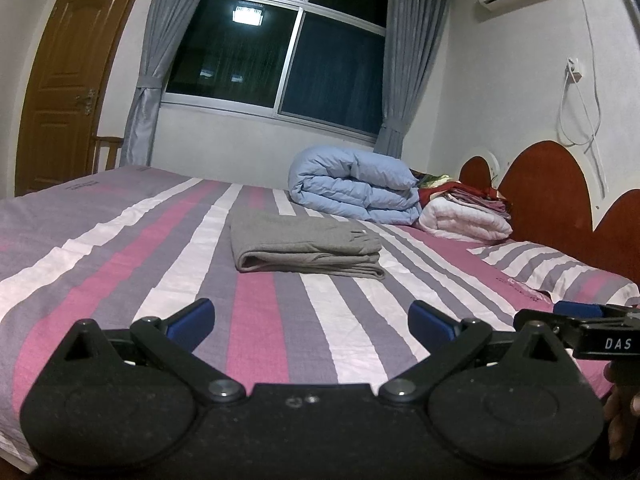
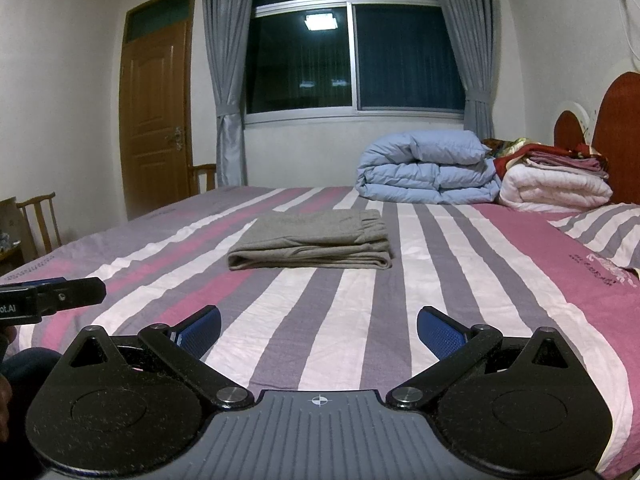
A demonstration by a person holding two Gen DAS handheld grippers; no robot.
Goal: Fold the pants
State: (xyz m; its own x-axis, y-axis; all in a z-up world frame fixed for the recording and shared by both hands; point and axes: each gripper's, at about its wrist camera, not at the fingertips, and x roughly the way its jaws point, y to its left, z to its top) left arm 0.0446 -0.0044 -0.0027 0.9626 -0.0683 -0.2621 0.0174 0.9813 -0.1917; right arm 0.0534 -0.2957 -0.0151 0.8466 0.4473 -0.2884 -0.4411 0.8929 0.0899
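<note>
Grey pants point(image 1: 306, 246) lie folded in a flat rectangular stack in the middle of the striped bed point(image 1: 120, 264); they also show in the right wrist view point(image 2: 314, 242). My left gripper point(image 1: 311, 326) is open and empty, held over the near edge of the bed, well short of the pants. My right gripper point(image 2: 319, 332) is open and empty too, beside the left one and equally far back from the pants. Each gripper shows at the edge of the other's view: the right gripper point(image 1: 580, 322), the left gripper point(image 2: 52, 292).
A rolled light-blue duvet point(image 1: 352, 188) and a stack of folded white and red bedding point(image 1: 468, 212) sit at the far side by the red headboard point(image 1: 548, 188). A striped pillow point(image 1: 560, 272) lies to the right. Wooden chairs point(image 2: 38, 220) stand by the door.
</note>
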